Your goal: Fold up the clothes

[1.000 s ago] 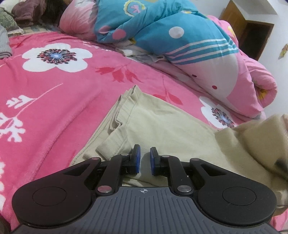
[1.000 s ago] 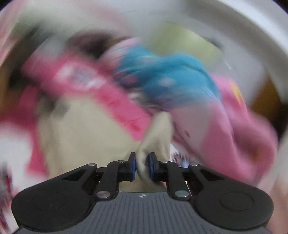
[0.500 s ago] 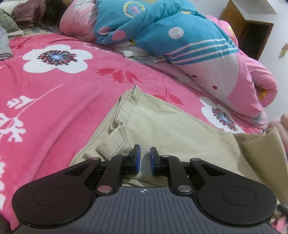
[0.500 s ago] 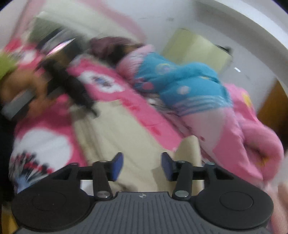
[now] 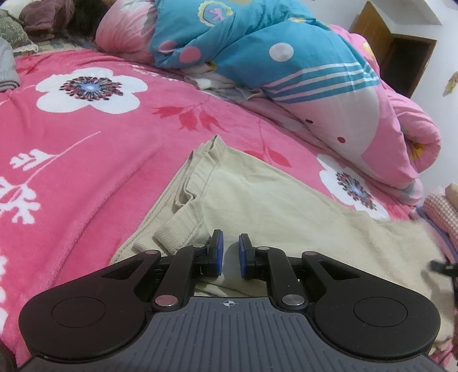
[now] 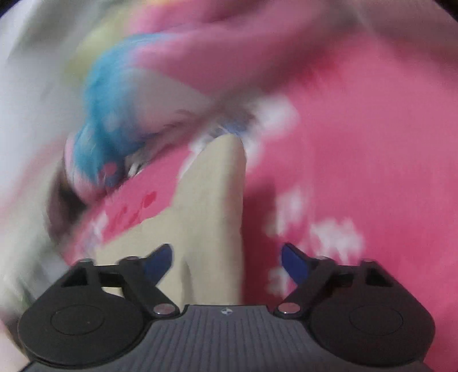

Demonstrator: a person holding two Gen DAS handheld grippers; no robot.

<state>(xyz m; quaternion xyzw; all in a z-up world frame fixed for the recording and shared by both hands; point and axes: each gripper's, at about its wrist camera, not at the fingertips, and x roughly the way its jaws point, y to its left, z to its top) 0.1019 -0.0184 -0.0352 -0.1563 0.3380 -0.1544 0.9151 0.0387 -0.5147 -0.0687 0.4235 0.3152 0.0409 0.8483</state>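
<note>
The beige garment (image 5: 257, 200) lies spread on the pink flowered blanket (image 5: 86, 160), its ribbed band and a folded cuff to the left of my left gripper (image 5: 228, 251); its near edge is hidden under the tool body, and its right side blurs toward the frame edge, so I cannot tell how it ends there. My left gripper sits low over the cloth with its blue pads (image 5: 219, 251) drawn close, a narrow gap showing between them; whether a fold of fabric is pinched in that gap I cannot tell, since the cloth directly behind looks the same colour. A dark object at the far right edge of the left view is smeared and cannot be identified.

In the right view a raised peak of the same garment (image 6: 211, 217) stands ahead of my right gripper (image 6: 227, 257); its fingers are spread wide, holding nothing, and the cloth passes between them without touching either pad as far as I can see. Almost everything beyond is motion-blurred; only pink blanket (image 6: 357, 128) and a blue patch of quilt (image 6: 108, 120) can be made out.

Beyond the garment in the left view, the rolled blue and pink quilt (image 5: 286, 65) lies along the far side of the bed; a wooden cabinet (image 5: 395, 48) is partly cut off behind it; dark clothing (image 5: 48, 20) at top left is too cropped to describe.
</note>
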